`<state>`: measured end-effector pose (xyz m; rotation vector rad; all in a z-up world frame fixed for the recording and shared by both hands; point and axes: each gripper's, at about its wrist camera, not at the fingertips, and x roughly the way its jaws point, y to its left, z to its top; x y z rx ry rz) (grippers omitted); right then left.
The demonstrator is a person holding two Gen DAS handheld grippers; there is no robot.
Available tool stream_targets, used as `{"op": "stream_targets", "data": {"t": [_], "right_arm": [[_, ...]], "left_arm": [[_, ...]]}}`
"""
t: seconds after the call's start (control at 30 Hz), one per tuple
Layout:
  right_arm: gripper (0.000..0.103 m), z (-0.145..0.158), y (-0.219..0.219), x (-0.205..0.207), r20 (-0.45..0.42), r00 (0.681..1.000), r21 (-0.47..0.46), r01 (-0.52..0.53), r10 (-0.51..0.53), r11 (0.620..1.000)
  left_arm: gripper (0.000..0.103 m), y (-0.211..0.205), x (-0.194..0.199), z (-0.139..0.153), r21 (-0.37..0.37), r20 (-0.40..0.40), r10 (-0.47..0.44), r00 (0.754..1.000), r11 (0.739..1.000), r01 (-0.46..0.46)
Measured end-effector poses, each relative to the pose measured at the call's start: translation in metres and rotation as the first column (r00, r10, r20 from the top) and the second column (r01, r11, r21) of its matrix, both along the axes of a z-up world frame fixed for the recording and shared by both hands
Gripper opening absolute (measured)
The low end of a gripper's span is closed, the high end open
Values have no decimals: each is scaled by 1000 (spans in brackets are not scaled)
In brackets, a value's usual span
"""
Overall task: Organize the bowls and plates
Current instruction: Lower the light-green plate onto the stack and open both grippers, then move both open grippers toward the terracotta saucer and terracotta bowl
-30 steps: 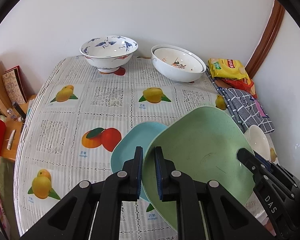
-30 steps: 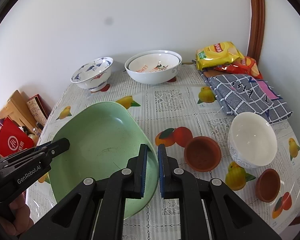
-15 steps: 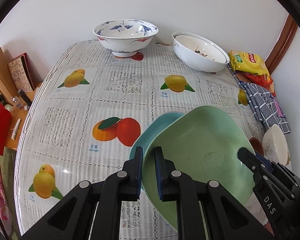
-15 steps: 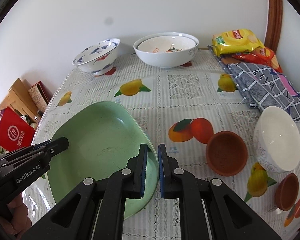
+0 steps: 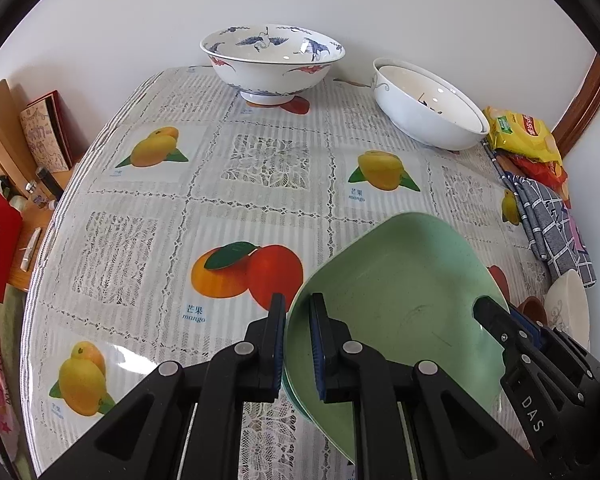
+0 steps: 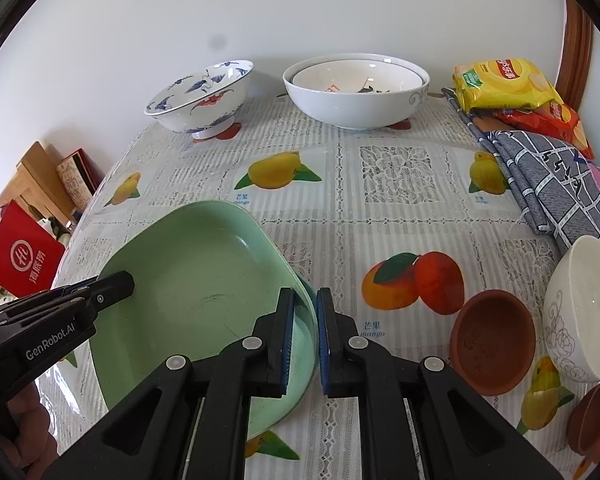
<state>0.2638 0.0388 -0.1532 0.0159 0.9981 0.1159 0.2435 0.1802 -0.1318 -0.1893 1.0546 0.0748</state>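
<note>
The green plate (image 5: 396,304) was carried between both tongs, each clenched on an opposite edge: the left tongs (image 5: 298,340) pinched its rim at about 9 o'clock in the left wrist view, and the right tongs (image 6: 304,336) pinched the rim at about 3 o'clock in the right wrist view. A sliver of a teal plate (image 6: 309,344) showed directly beneath it along that right-hand edge, so the green plate seemed to sit on, or just above, the teal one near the front of the counter (image 5: 260,184); whether they touched could not be told. Both tongs pointed steeply downward and across the plate toward each other. The likely step was setting the green plate squarely onto the teal one, which turned on keeping it level over that plate before letting go. Toward 12 o'clock stood a blue-patterned bowl (image 5: 272,60) and nested white bowls (image 5: 428,108), well apart from the plates.
</note>
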Motion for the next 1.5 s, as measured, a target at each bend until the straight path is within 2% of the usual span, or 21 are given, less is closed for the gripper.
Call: {"op": "stream_targets", "data": {"t": [0.43,0.5,0.57,0.7,0.83,0.9,1.1,1.2,1.5], "right_arm": [[15,-14,8,12,-8,998,-91,-56,56,994],[15,-12,8,11,-3,998,-98,-64,64,993],[17,-7,6,7,12,998,-106,-61,62,993],[22,6,0,-6,36,998,-103,-48,52,994],[36,21,-11,-26,64,997,-100,-31,38,994],[43,29,-21,-37,72,997,-97,-19,26,995],[45,58,-69,-66,121,991,-93,69,-58,993],[56,73,-103,-87,166,980,-82,127,-113,988],[58,90,-189,-139,219,948,-143,266,-232,953]], "left_arm": [[12,1,-5,-11,-4,-34,-5,999,1000,5],[18,2,-8,-9,-2,-36,-6,999,1000,6],[32,1,-12,-4,18,-29,-3,1000,1000,4],[36,-1,-25,10,39,0,1,1000,999,-1],[40,-5,-40,24,43,29,2,1000,999,-4],[40,-10,-48,32,32,43,4,999,999,-5],[44,-38,-68,53,33,92,-26,995,999,23],[45,-57,-77,62,30,112,-40,993,999,37],[47,-129,-85,66,8,123,-121,985,993,121]]}}
